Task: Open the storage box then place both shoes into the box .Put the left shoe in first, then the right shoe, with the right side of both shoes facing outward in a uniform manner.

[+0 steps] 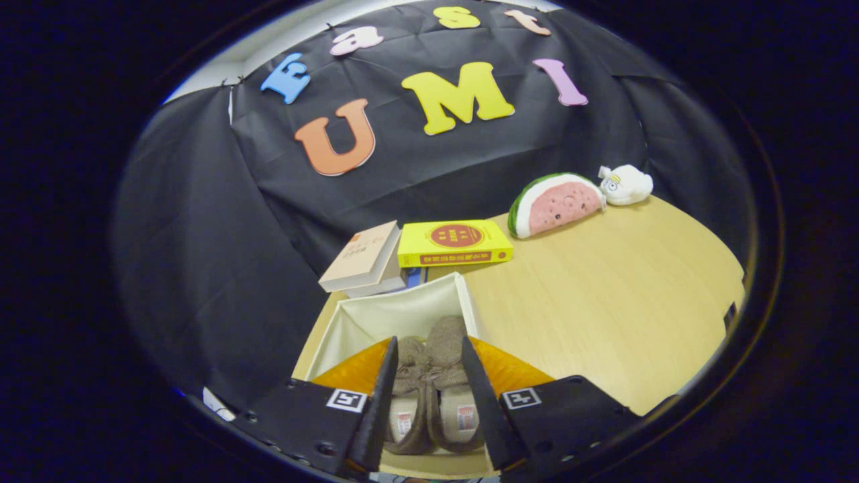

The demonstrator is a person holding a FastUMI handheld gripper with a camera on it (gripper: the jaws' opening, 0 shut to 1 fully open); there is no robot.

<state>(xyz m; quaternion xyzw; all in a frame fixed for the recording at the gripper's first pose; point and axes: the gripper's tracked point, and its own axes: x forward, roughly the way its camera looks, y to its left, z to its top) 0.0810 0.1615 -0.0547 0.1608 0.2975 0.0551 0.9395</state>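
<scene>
Here, counted item by item:

- One gripper (429,376) shows at the bottom centre of the frame; its two fingers (384,402) stand spread apart in a V and press on nothing, holding no object.
- One open-topped storage box with cream fabric walls (396,314) sits at the near corner of the table, lower centre of the frame, just ahead of and below the fingers.
- Two grey-brown felt slippers with pale insoles lie side by side inside that box, toes pointing away: the left-hand shoe (408,396) and the right-hand shoe (451,382), touching each other and seen between the fingers.
- One pale wooden table (604,308) fills the lower right of the frame.
- Three books rest at the table's far edge, middle of the frame: one beige book (362,258) tilted beside one thick yellow book (455,243), with one blue book (415,275) partly hidden under them.
- One plush toy shaped like a watermelon slice (556,203) lies to the right of the books, upper right.
- One small white plush toy (627,184) sits just beside the watermelon's right end.
</scene>
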